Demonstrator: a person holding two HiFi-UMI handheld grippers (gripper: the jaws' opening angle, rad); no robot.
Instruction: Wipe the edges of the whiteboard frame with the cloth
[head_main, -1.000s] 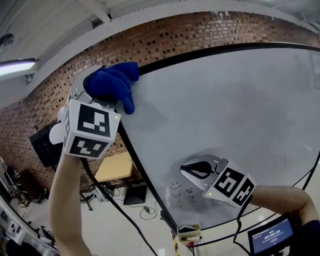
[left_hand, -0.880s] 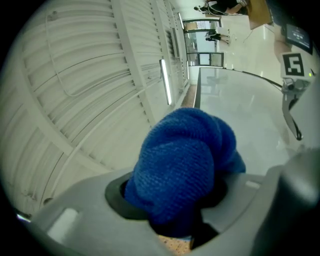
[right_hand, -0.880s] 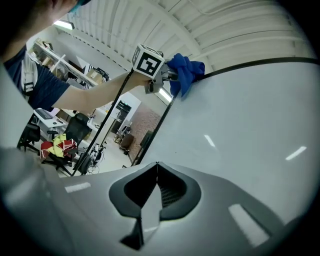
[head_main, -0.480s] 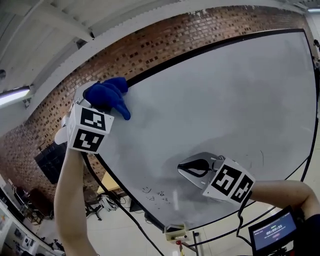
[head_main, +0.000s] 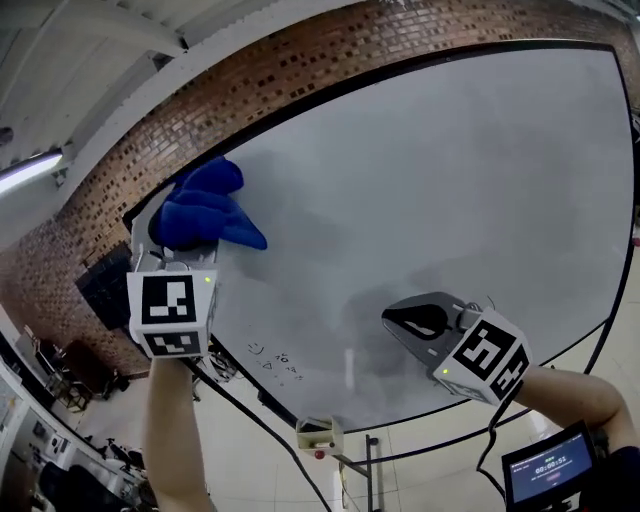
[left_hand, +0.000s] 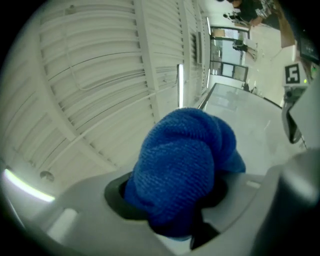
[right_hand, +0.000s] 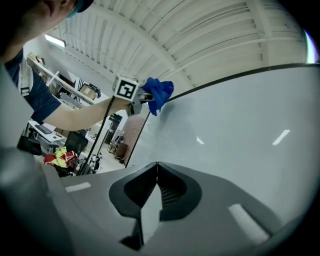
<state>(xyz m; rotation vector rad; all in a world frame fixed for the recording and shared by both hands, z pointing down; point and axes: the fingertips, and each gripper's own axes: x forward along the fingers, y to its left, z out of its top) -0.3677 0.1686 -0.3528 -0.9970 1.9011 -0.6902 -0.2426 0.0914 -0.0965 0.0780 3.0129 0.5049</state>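
Observation:
The whiteboard (head_main: 430, 190) has a thin black frame (head_main: 400, 70). A bunched blue cloth (head_main: 205, 210) rests against the board's upper left corner, with my left gripper (head_main: 185, 245) shut on it. In the left gripper view the cloth (left_hand: 182, 170) fills the jaws and hides the fingertips. My right gripper (head_main: 405, 322) hovers shut and empty before the board's lower middle. In the right gripper view its jaws (right_hand: 156, 172) meet, and the cloth (right_hand: 159, 92) shows far off by the frame's top edge (right_hand: 225, 77).
A brick wall (head_main: 300, 70) runs behind the board. Small marker doodles (head_main: 270, 360) sit near the board's lower left. A small holder (head_main: 320, 435) hangs at the bottom edge, and a lit screen (head_main: 545, 470) shows bottom right. Cluttered floor and furniture (right_hand: 60, 150) lie left of the board.
The view has swung, so more of the board shows. My left gripper with the cloth now sits lower in the picture, still at the upper left corner. The right gripper has drifted right.

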